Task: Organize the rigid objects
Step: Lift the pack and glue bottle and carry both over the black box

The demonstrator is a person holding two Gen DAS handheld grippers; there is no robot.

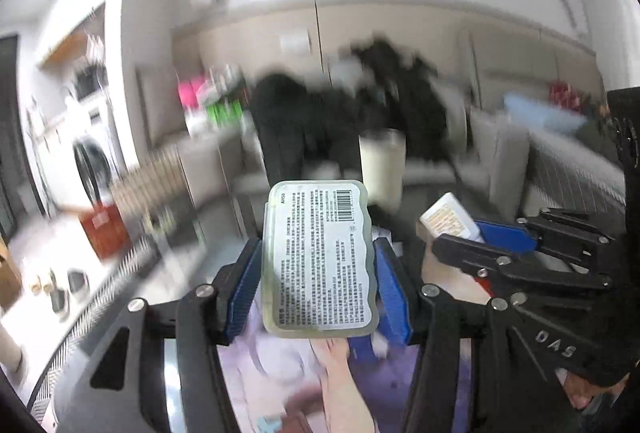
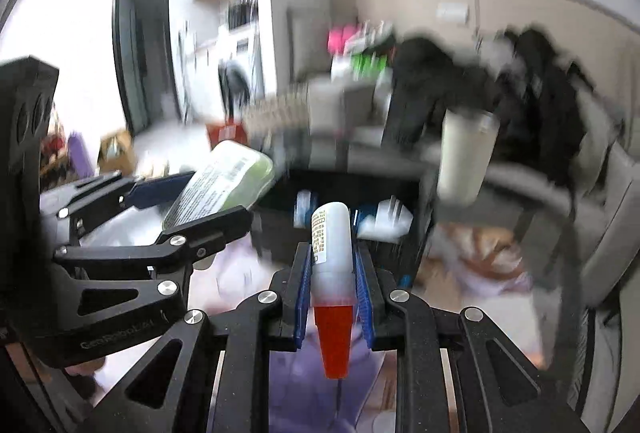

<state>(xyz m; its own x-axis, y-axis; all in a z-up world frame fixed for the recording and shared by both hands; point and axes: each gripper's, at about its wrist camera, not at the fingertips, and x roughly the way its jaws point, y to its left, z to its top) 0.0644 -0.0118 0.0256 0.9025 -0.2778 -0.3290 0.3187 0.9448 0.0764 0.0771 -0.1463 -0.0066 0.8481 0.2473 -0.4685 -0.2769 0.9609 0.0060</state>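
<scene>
Rigid objects are both aloft: the left tool (image 1: 318,273) is clenched on a pale green labelled case (image 1: 320,257), the right tool (image 2: 332,281) on a red-capped bottle (image 2: 331,265), and that narrow, rounded bottle could well slip during fast motion over the dark bin (image 2: 344,193).

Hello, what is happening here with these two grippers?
A person holds a gripper in each hand, both lifted in the air. The left gripper is shut on a pale green plastic case, label side up. The right gripper is shut on a white tube with a red cap. A black bin lies ahead.
</scene>
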